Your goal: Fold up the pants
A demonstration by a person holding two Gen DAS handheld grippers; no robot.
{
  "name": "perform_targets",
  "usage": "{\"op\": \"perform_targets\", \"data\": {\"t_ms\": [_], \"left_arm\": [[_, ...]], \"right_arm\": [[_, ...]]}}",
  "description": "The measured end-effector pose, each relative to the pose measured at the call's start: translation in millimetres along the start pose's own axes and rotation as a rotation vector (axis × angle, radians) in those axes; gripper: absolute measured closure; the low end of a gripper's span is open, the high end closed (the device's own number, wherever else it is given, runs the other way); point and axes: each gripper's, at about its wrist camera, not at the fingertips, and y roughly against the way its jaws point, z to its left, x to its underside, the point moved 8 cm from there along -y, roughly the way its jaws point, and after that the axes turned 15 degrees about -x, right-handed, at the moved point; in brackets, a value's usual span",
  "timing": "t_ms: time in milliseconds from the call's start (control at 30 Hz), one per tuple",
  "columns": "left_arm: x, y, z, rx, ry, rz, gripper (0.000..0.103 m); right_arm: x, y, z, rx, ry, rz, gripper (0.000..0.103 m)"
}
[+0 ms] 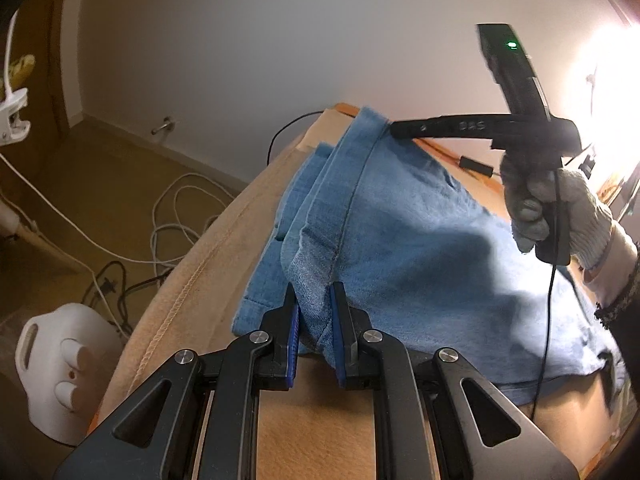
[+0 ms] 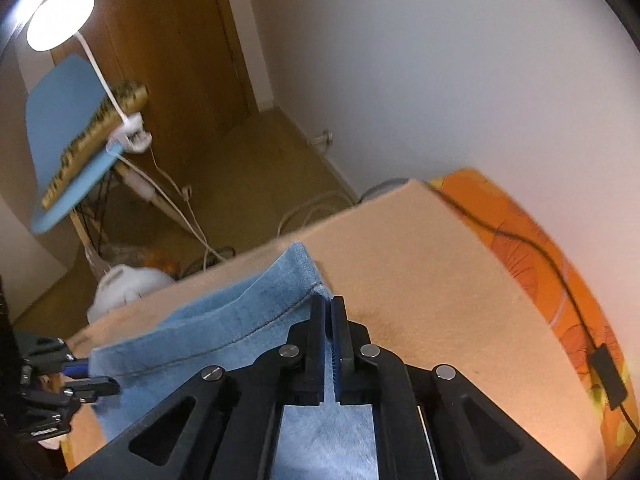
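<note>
Both grippers are on the denim, so you look mid-fold, not finished. Largest first: the tan blanket point(image 1: 320, 420) covers the work surface, with an orange patterned sheet point(image 2: 532, 240) showing along its far side in the right wrist view. The pants point(image 1: 420, 240), light blue denim, lie on the blanket near its left edge, already doubled over: several layers stack at the left side, with a stitched seam running along the top one. So at least one fold appears done, but the bundle is wide and loose; I'd judge one or more folds are left, plus a flattening.

Your left gripper point(image 1: 314, 332) is clamped on a bunched ridge of denim at the near edge, the blue pads pressing the cloth from both sides. Your right gripper point(image 2: 330, 340) has its jaws pressed together at the hemmed corner of the pants; cloth sits under and right against the tips, but whether fabric is actually pinched between the pads I cannot tell. Your gloved right hand point(image 1: 560, 208) holds that tool above the far part of the pants.
</note>
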Motion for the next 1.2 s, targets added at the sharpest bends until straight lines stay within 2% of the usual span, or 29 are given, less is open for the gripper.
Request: {"op": "perform_targets", "data": {"t_ms": [100, 233, 333, 533, 600, 633, 767, 800, 833, 867, 967, 1067, 1200], "left_arm": [[-6, 8, 4, 0.015, 0.008, -0.009, 0.09], [-13, 16, 10, 0.005, 0.006, -0.027, 0.09], [-14, 14, 16, -0.004, 0.008, -0.023, 0.09], [-5, -17, 14, -0.032, -0.014, 0.047, 0.09], [-5, -22, 18, -0.038, -0.01, 0.055, 0.084], [-5, -22, 22, -0.036, 0.006, 0.053, 0.078], [-6, -22, 34, -0.053, 0.027, 0.054, 0.066], [-6, -20, 34, -0.066, 0.018, 0.047, 0.066], [-7, -17, 35, -0.079, 0.008, 0.039, 0.066], [-7, -13, 35, -0.096, -0.002, 0.03, 0.066], [-11, -3, 41, -0.137, -0.012, 0.009, 0.066], [-15, 5, 52, -0.175, -0.009, 0.01, 0.066], [-18, 28, 52, -0.14, 0.033, 0.003, 0.066]], "right_arm": [[-12, 19, 7, 0.024, 0.028, -0.041, 0.103], [-34, 24, 18, 0.048, 0.051, -0.075, 0.103], [-43, 7, 20, 0.076, 0.062, -0.06, 0.103], [-42, -19, -2, 0.151, 0.031, -0.043, 0.103], [-42, -22, -7, 0.149, 0.011, -0.045, 0.103], [-41, -22, -7, 0.148, 0.012, -0.039, 0.103], [-32, -16, 0, 0.142, 0.046, -0.013, 0.103], [-28, -11, 0, 0.141, 0.04, -0.011, 0.103], [-26, -6, 0, 0.139, 0.031, -0.014, 0.098], [-22, 1, 1, 0.133, 0.024, -0.019, 0.087], [-5, 35, 11, 0.137, 0.02, -0.047, 0.076], [17, 75, 22, 0.154, 0.01, -0.069, 0.069], [66, 143, 40, 0.197, -0.001, -0.083, 0.067]]}}
